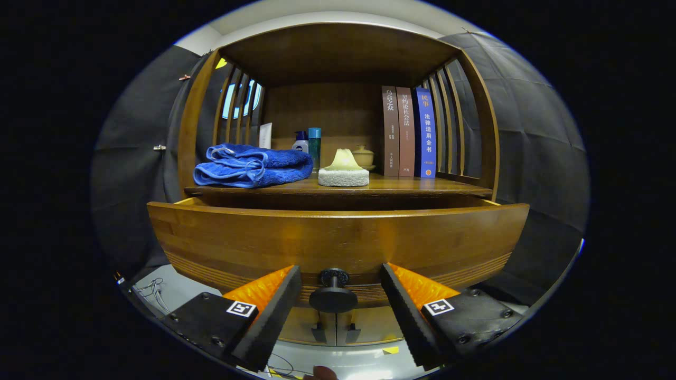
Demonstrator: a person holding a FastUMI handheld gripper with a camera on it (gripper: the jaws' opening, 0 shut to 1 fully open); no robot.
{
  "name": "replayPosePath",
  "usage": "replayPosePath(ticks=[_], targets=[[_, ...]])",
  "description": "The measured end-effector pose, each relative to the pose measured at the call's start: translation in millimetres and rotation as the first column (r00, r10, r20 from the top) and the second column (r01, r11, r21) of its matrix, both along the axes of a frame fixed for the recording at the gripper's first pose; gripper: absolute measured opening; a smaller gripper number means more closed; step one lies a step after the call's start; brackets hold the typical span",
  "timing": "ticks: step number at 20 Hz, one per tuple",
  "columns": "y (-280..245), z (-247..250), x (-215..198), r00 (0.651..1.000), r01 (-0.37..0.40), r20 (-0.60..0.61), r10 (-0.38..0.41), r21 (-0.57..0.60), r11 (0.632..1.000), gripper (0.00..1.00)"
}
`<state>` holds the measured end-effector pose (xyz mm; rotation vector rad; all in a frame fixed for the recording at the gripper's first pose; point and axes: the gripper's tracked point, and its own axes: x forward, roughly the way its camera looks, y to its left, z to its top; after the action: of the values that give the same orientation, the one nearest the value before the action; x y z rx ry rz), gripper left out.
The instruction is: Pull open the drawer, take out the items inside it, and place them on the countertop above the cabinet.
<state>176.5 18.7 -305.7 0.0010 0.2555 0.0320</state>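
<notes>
The wooden drawer (338, 240) of the cabinet stands pulled out a little, its front panel close ahead of me. Its black round knob (333, 294) sits between my two fingers, with a gap on each side. My gripper (340, 287) is open, and neither finger (274, 311) touches the knob. The drawer's inside is hidden behind the front panel. Above it lies the countertop (401, 186), holding a folded blue towel (252, 165) on the left and a cream object on a white sponge-like pad (343, 170) in the middle.
At the back of the countertop stand bottles (309, 143), a small lidded pot (363, 157) and three upright books (409, 132) to the right. Slatted wooden sides (454, 121) and a wooden top close in the shelf. Cabinet doors (336, 330) lie below the drawer.
</notes>
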Motion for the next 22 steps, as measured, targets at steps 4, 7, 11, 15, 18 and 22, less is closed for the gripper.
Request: replayPosePath(ticks=[4,7,11,15,18,22], targets=[[-0.4,-7.4,22.1,1.0,-0.001,-0.024,0.001,0.006,1.0,0.98],[-0.9,-13.2,32.1,0.999,-0.007,-0.044,0.007,0.01,1.0,0.98],[-2.3,-19.6,43.0,0.998,-0.01,-0.07,0.008,-0.02,1.0,0.98],[-2.0,-23.4,54.5,0.994,-0.011,-0.106,0.007,-0.033,0.999,0.98],[-3.0,-25.0,56.6,0.994,-0.005,-0.109,-0.001,-0.047,0.999,0.98],[1.0,-19.4,48.7,0.996,-0.021,-0.093,0.019,-0.02,1.0,0.99]])
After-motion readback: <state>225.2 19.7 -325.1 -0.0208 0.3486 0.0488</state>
